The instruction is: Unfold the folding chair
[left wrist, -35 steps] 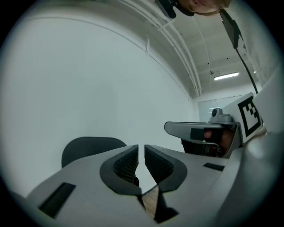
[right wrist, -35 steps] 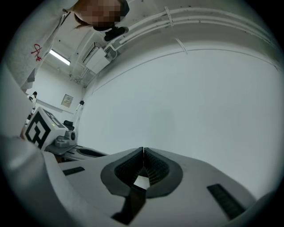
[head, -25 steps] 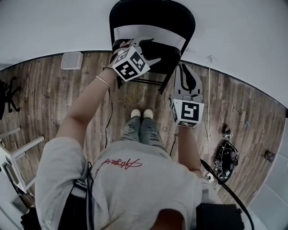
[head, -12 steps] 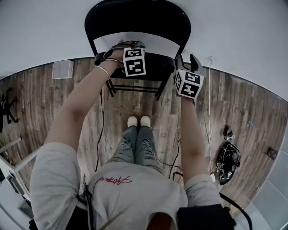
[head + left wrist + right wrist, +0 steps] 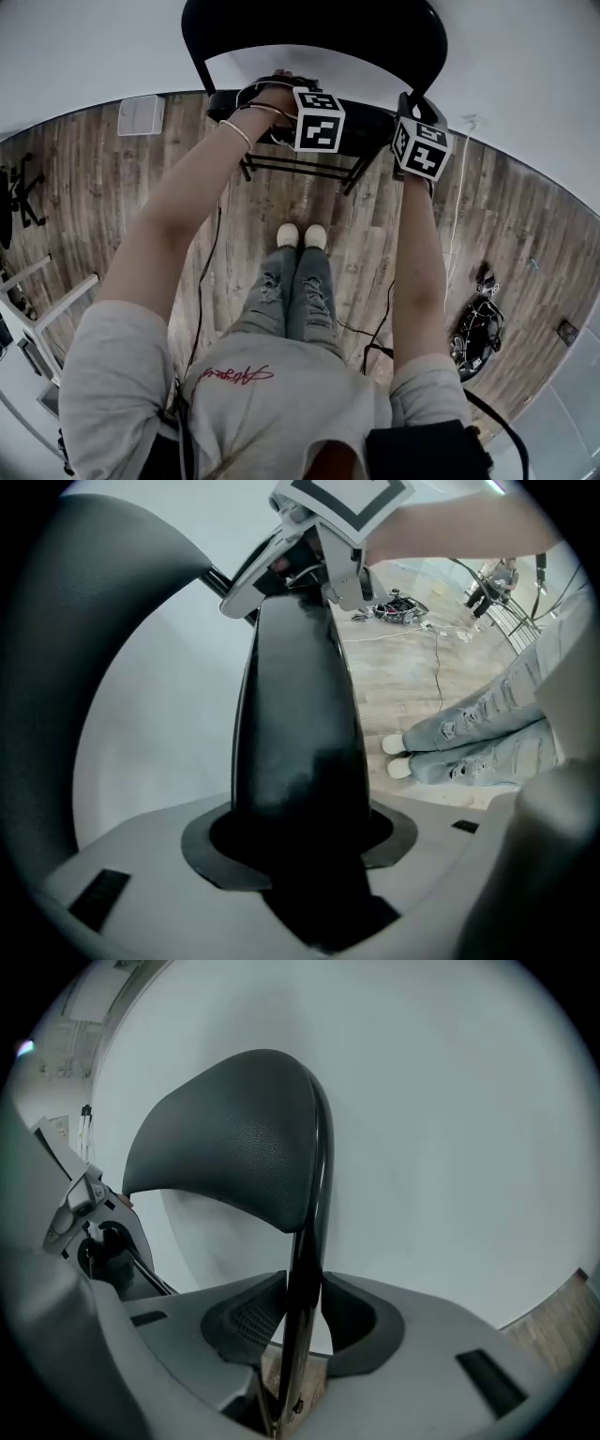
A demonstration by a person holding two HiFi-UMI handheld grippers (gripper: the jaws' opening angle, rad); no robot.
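Observation:
The black folding chair stands against the white wall, its backrest [image 5: 309, 23] at the top of the head view and its seat [image 5: 370, 129] below. My left gripper [image 5: 292, 111] points down over the seat's front edge. In the left gripper view the padded seat [image 5: 300, 733] runs edge-on between the closing jaws of the left gripper [image 5: 309, 855] and fills the gap. My right gripper [image 5: 407, 108] is at the chair's right side. In its own view the thin black frame tube [image 5: 306, 1260] stands between the closing jaws of the right gripper [image 5: 302, 1326], under the backrest [image 5: 234, 1147].
The person's feet [image 5: 302, 234] stand on the wood floor just before the chair. Cables and a tangle of gear [image 5: 473, 328] lie at the right. A white box [image 5: 141, 114] sits at the wall on the left, and white furniture [image 5: 28, 309] stands at the far left.
Both grippers went forward and down to the chair. The left settled over the seat edge; the right left its place beside the chair legs and closed in on the right frame tube.

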